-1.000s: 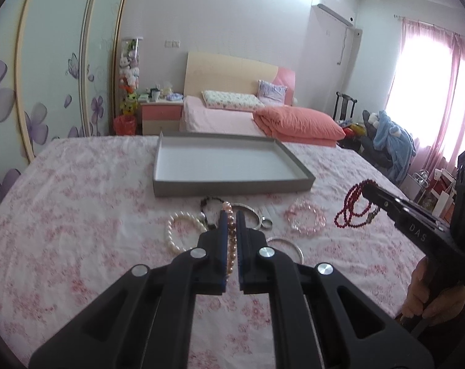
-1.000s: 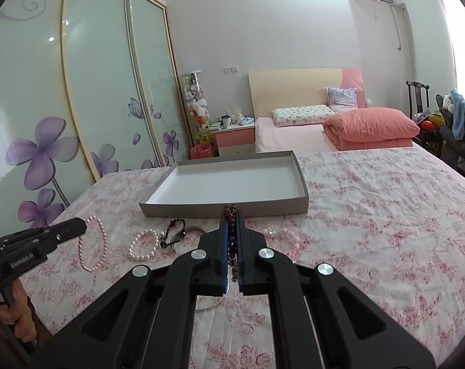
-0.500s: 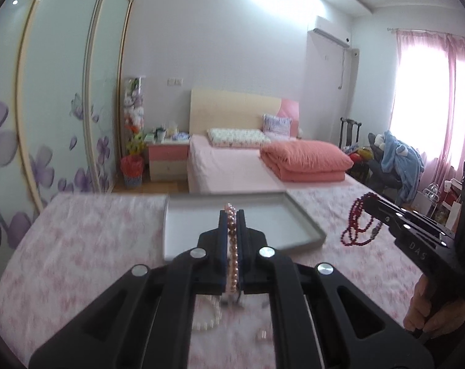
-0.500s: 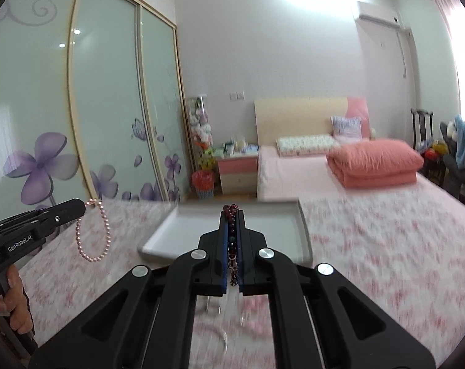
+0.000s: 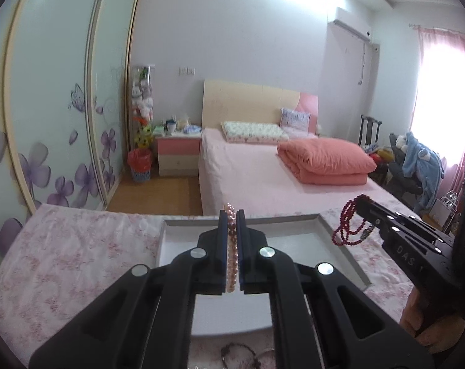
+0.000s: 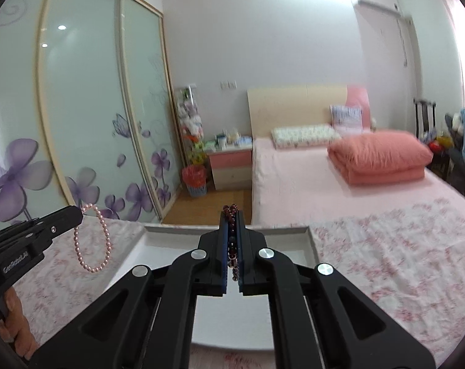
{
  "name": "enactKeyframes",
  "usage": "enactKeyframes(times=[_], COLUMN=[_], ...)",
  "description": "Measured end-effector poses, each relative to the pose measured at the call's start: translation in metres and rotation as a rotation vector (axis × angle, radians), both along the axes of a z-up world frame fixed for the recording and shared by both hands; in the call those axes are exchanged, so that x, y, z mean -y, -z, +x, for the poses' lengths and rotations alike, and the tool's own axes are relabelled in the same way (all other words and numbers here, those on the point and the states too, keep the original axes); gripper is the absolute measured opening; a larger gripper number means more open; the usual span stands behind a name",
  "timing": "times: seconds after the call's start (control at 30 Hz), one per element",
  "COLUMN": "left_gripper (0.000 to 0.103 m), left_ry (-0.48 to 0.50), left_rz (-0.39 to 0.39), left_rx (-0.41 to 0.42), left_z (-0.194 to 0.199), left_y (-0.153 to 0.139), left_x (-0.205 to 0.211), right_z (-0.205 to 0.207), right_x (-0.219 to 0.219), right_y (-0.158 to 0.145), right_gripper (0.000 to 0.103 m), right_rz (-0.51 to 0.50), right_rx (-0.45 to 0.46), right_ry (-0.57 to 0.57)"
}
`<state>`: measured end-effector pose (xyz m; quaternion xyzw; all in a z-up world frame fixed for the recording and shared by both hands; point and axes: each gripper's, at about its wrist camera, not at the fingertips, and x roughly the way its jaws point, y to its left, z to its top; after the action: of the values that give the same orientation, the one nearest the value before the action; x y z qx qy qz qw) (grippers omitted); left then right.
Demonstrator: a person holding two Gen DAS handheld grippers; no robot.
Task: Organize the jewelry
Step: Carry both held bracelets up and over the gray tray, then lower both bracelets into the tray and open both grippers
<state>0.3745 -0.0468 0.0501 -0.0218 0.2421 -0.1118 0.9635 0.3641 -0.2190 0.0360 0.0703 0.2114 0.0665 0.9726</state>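
Nearest the lens, the left gripper (image 5: 231, 215) is clamped tight on a pink pearl bracelet (image 5: 231, 255), the beads pinched in a line between its jaws. The right gripper (image 6: 231, 215) is closed just as hard on a dark red bead string (image 6: 232, 246), which in the left wrist view dangles in loops (image 5: 350, 227) from its tip.

A second ago both pieces hung low over the flowered cloth (image 5: 63, 261), with the other bracelets spread just ahead on it. Now both grippers have lifted and travelled forward, and the grey tray (image 5: 340, 243) lies directly beneath and ahead of them; only a few leftover pieces (image 5: 241, 353) show at the bottom edge of the left wrist view, blurred.

That puts both pieces over the tray's white floor, so the carry looks finished and the release is probably next. Beyond the tray are the bare floor and the pink bed (image 5: 263, 172).
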Motion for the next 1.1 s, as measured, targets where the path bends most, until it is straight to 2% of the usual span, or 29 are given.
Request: enactKeyframes(times=[0.2, 0.33, 0.57, 0.63, 0.67, 0.7, 0.73, 0.8, 1.1], left_gripper=[0.007, 0.007, 0.008, 0.02, 0.033, 0.04, 0.041, 0.042, 0.043], left_ry=[0.029, 0.029, -0.01, -0.029, -0.04, -0.055, -0.058, -0.062, -0.086], left_rz=[0.002, 0.004, 0.026, 0.025, 0.023, 0.02, 0.017, 0.014, 0.04], left_rx=[-0.11, -0.163, -0.183, -0.185, -0.187, -0.186, -0.184, -0.191, -0.184], left_z=[0.044, 0.063, 0.078, 0.079, 0.081, 0.082, 0.081, 0.081, 0.058], left_y=[0.03, 0.051, 0.069, 0.07, 0.07, 0.07, 0.07, 0.07, 0.059], left_x=[0.012, 0.016, 0.01, 0.007, 0.004, 0.002, -0.001, -0.004, -0.024], right_z=[0.042, 0.054, 0.058, 0.059, 0.059, 0.058, 0.057, 0.054, 0.037], right_x=[0.006, 0.002, -0.002, -0.002, -0.002, 0.0, 0.0, 0.002, 0.01], right_y=[0.029, 0.041, 0.047, 0.048, 0.049, 0.049, 0.048, 0.047, 0.036], right_gripper=[0.005, 0.005, 0.006, 0.011, 0.014, 0.022, 0.035, 0.041, 0.041], right_rz=[0.038, 0.027, 0.021, 0.022, 0.028, 0.033, 0.033, 0.033, 0.035], right_rx=[-0.127, -0.173, -0.205, -0.224, -0.232, -0.232, -0.229, -0.217, -0.197], right_ry=[0.017, 0.023, 0.009, 0.014, 0.012, 0.014, 0.02, 0.029, 0.056])
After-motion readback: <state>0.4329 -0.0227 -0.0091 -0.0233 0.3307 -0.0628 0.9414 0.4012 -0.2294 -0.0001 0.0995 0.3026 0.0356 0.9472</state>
